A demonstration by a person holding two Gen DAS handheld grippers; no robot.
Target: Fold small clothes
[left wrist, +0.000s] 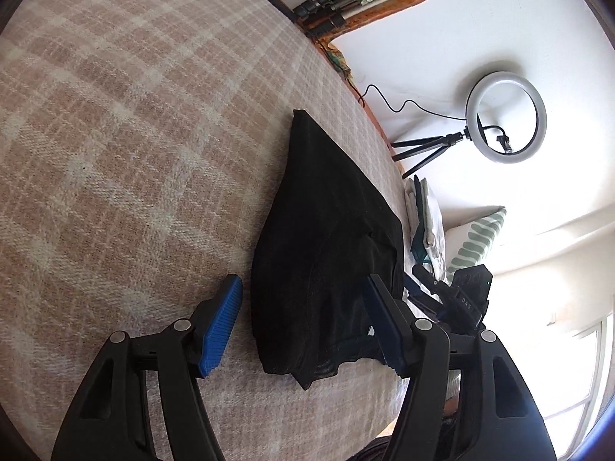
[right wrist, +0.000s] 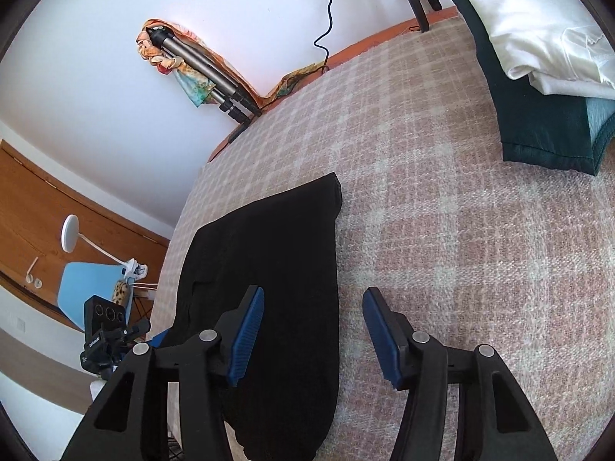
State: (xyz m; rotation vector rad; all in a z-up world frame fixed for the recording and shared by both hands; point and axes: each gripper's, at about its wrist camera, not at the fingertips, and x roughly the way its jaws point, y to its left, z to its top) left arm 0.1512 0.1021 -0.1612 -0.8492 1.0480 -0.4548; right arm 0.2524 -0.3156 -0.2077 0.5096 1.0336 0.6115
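A black garment (left wrist: 323,246) lies folded in a long strip on the checked beige blanket (left wrist: 134,134). My left gripper (left wrist: 303,307) is open just above the garment's near end, one blue pad on each side, holding nothing. In the right wrist view the same black garment (right wrist: 269,269) lies left of centre. My right gripper (right wrist: 313,319) is open over its right edge, its left pad over the cloth and its right pad over the blanket (right wrist: 461,230). The right gripper's body (left wrist: 457,299) shows beyond the garment in the left wrist view.
A stack of folded clothes, white on dark green (right wrist: 538,77), lies at the blanket's far right; it also shows in the left wrist view (left wrist: 426,226). A ring light on a tripod (left wrist: 503,119), a folded tripod (right wrist: 200,65), a striped pillow (left wrist: 476,242) and a blue chair (right wrist: 88,288) surround the bed.
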